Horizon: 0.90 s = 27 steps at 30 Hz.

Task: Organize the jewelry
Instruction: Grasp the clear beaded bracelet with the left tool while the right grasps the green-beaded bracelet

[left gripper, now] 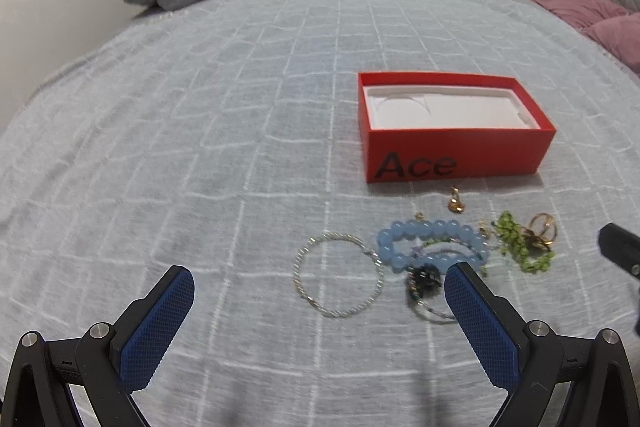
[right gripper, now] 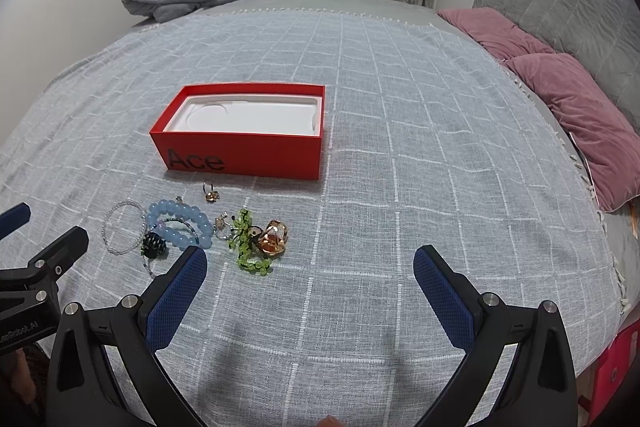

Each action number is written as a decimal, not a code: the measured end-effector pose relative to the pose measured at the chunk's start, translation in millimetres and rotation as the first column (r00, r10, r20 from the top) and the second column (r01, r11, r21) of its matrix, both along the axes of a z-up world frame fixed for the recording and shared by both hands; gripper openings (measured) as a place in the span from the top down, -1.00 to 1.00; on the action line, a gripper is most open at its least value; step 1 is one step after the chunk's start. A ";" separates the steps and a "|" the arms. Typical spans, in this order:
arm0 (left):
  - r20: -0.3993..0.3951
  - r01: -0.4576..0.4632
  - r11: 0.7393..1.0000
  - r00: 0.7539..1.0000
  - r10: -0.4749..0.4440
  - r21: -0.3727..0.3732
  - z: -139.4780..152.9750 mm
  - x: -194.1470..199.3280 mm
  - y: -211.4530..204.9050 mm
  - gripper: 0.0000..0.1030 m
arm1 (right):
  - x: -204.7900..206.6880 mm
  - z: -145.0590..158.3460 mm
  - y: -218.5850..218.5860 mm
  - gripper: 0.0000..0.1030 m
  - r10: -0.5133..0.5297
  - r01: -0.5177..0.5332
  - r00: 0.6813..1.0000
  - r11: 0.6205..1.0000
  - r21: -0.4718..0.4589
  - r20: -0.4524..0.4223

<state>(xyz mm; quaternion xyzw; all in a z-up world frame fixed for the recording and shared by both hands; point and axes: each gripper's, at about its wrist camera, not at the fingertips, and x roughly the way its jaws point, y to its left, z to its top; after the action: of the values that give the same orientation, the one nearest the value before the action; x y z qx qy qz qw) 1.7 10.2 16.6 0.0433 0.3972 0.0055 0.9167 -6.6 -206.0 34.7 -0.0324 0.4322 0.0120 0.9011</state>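
Both the left tongs (left gripper: 318,277) and right tongs (right gripper: 310,257) are wide apart and hold nothing, while the jewelry pile (right gripper: 192,231) lies on the bed just before the red box (right gripper: 244,153).

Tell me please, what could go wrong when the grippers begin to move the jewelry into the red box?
1. The pale blue bead bracelet overlaps a thin beaded strand and touches the dark flower-shaped piece, so lifting one may drag the others.
2. The green bead bracelet is tangled with the gold rings; they could come up together.
3. The thin silver twisted bangle lies flat on the soft checked bedspread, so the open left gripper might pinch fabric.
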 end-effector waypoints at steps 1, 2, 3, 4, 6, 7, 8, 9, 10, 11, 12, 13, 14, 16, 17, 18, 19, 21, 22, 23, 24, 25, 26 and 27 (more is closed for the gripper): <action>-0.004 0.014 1.000 1.000 -0.014 0.005 -0.2 1.9 1.3 -1.00 | 0.8 -0.2 -0.9 -1.00 0.001 -0.001 1.000 1.000 -0.001 -0.002; -0.017 0.032 0.999 0.999 -0.032 0.004 -0.7 4.7 3.6 -1.00 | 2.1 -0.8 -1.3 -1.00 0.002 -0.002 1.000 1.000 -0.003 -0.005; -0.030 0.042 0.999 0.999 -0.042 0.000 -2.2 7.2 5.2 -1.00 | 3.3 -1.2 -1.5 -1.00 0.006 -0.006 1.000 1.000 -0.007 -0.008; -0.043 0.047 0.999 0.998 -0.048 -0.010 -3.6 10.4 8.6 -1.00 | 4.6 -1.9 -1.9 -1.00 0.012 -0.012 1.000 1.000 -0.012 -0.015; -0.060 0.048 0.998 0.997 -0.051 -0.045 -5.3 17.2 17.6 -1.00 | 8.2 -4.0 -2.7 -1.00 0.028 -0.029 0.999 1.000 -0.012 -0.033; -0.076 0.054 0.996 0.995 -0.059 -0.064 -6.9 21.6 21.3 -1.00 | 10.2 -5.3 -3.0 -1.00 0.032 -0.032 0.999 0.999 -0.013 -0.043; -0.101 0.061 0.995 0.992 -0.069 -0.078 -8.8 27.4 25.1 -1.00 | 13.2 -7.1 -3.1 -1.00 0.036 -0.037 0.998 0.999 -0.014 -0.058; -0.126 0.067 0.995 0.989 -0.076 -0.080 -11.3 33.2 27.6 -1.00 | 15.5 -8.3 -2.8 -1.00 0.043 -0.044 0.997 0.999 -0.011 -0.071; -0.136 0.070 0.994 0.987 -0.081 -0.082 -12.6 36.9 29.5 -0.98 | 18.6 -10.1 -2.3 -1.00 0.054 -0.054 0.995 0.999 -0.004 -0.088; -0.141 0.071 0.994 0.987 -0.083 -0.088 -13.8 41.4 32.5 -0.96 | 20.6 -11.0 -1.6 -1.00 0.062 -0.062 0.993 0.998 0.001 -0.100; -0.144 0.072 0.993 0.986 -0.086 -0.098 -15.2 44.7 34.4 -0.91 | 22.4 -11.9 -0.7 -1.00 0.070 -0.070 0.992 0.998 0.003 -0.108; -0.151 0.077 0.990 0.984 -0.095 -0.120 -17.0 49.1 37.5 -0.89 | 23.9 -12.7 0.7 -1.00 0.081 -0.081 0.990 0.997 0.004 -0.114; -0.160 0.082 0.985 0.981 -0.106 -0.149 -18.8 52.9 40.8 -0.83 | 25.2 -13.1 2.0 -1.00 0.089 -0.089 0.989 0.996 0.003 -0.117; -0.169 0.112 0.971 0.974 -0.149 -0.210 -25.7 60.2 46.7 -0.74 | 26.8 -14.8 5.2 -1.00 0.110 -0.108 0.987 0.994 0.021 -0.119; -0.177 0.127 0.967 0.970 -0.168 -0.222 -30.7 62.9 48.1 -0.65 | 27.1 -15.6 6.3 -1.00 0.118 -0.115 0.986 0.993 0.036 -0.119; -0.182 0.138 0.965 0.967 -0.180 -0.223 -34.8 64.5 47.9 -0.56 | 26.7 -17.6 7.8 -1.00 0.130 -0.124 0.984 0.991 0.058 -0.121; -0.184 0.157 0.963 0.963 -0.198 -0.218 -40.2 65.4 47.8 -0.53 | 26.0 -20.4 9.8 -1.00 0.144 -0.135 0.982 0.988 0.079 -0.126; -0.186 0.189 0.960 0.956 -0.228 -0.206 -49.0 65.6 46.3 -0.42 | 23.9 -24.9 14.5 -1.00 0.168 -0.155 0.977 0.982 0.107 -0.132; -0.189 0.207 0.957 0.951 -0.245 -0.202 -53.8 65.4 46.0 -0.37 | 22.8 -27.6 17.6 -1.00 0.181 -0.166 0.975 0.979 0.116 -0.131; -0.195 0.225 0.953 0.944 -0.265 -0.205 -57.7 65.1 45.9 -0.30 | 21.6 -29.7 21.1 -1.00 0.190 -0.175 0.973 0.977 0.121 -0.129; -0.199 0.239 0.949 0.939 -0.280 -0.207 -60.2 64.9 45.8 -0.27 | 20.4 -31.9 24.8 -1.00 0.204 -0.188 0.971 0.974 0.131 -0.127; -0.196 0.261 0.942 0.933 -0.303 -0.210 -62.1 63.8 45.6 -0.27 | 19.3 -34.0 28.3 -1.00 0.217 -0.199 0.968 0.969 0.144 -0.126; -0.192 0.282 0.937 0.927 -0.322 -0.208 -62.9 62.5 45.3 -0.27 | 18.8 -35.4 31.0 -1.00 0.227 -0.207 0.965 0.966 0.154 -0.128; -0.179 0.301 0.933 0.925 -0.336 -0.196 -62.8 60.1 45.8 -0.27 | 18.2 -37.6 34.7 -1.00 0.241 -0.219 0.962 0.961 0.169 -0.128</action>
<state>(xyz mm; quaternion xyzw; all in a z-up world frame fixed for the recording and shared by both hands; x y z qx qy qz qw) 61.8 56.0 -46.3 0.0315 0.4784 -0.1813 0.8586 11.5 -171.4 -2.9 -0.0123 0.4888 0.1524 0.8589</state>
